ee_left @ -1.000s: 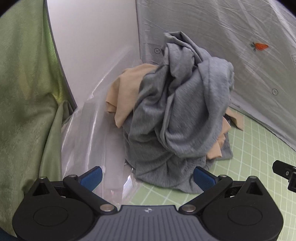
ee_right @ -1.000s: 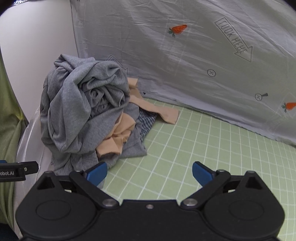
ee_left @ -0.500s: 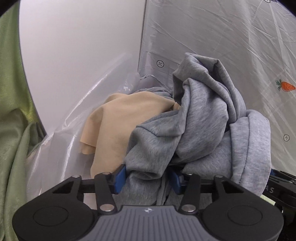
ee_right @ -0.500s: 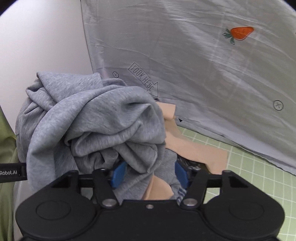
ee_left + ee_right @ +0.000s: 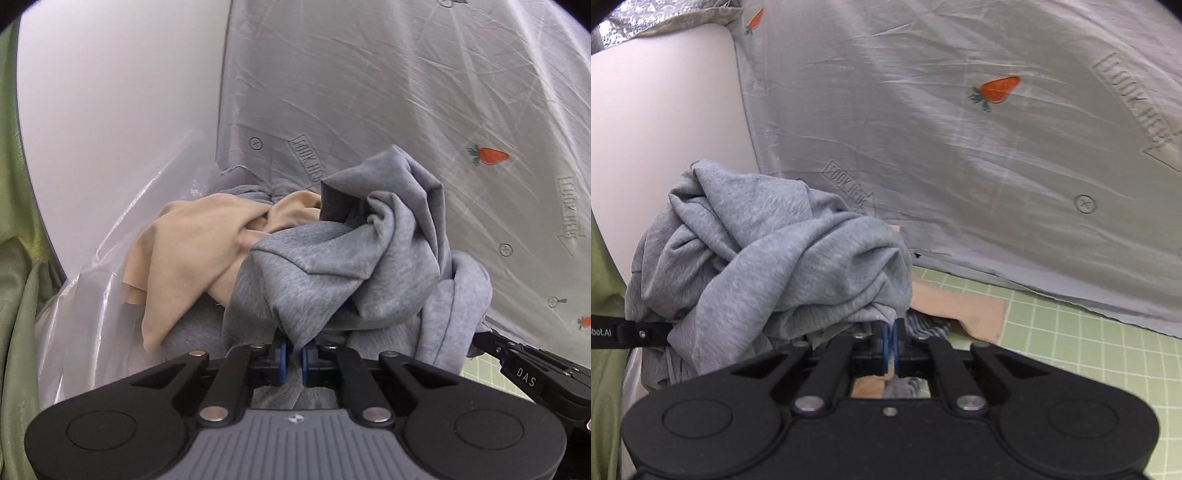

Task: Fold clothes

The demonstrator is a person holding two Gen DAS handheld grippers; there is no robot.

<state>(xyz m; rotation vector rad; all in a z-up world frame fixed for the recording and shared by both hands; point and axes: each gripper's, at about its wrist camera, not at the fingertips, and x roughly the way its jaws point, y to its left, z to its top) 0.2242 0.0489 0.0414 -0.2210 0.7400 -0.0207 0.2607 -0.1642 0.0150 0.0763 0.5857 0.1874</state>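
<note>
Left tongs [image 5: 291,356] closing on grey garment [image 5: 343,258]; right tongs [image 5: 892,345] pinched shut on same cloth. Best lifted evenly, clear of beige garment [image 5: 192,243].

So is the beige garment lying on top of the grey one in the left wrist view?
No, the grey garment drapes over the beige garment, which pokes out beside it.

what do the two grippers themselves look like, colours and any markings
Both are black linkage frames with silver pivot pins and blue pads. The left gripper has a ribbed grey centre plate with a small logo; the right gripper is all black, with white "DAS" lettering on its side.
</note>
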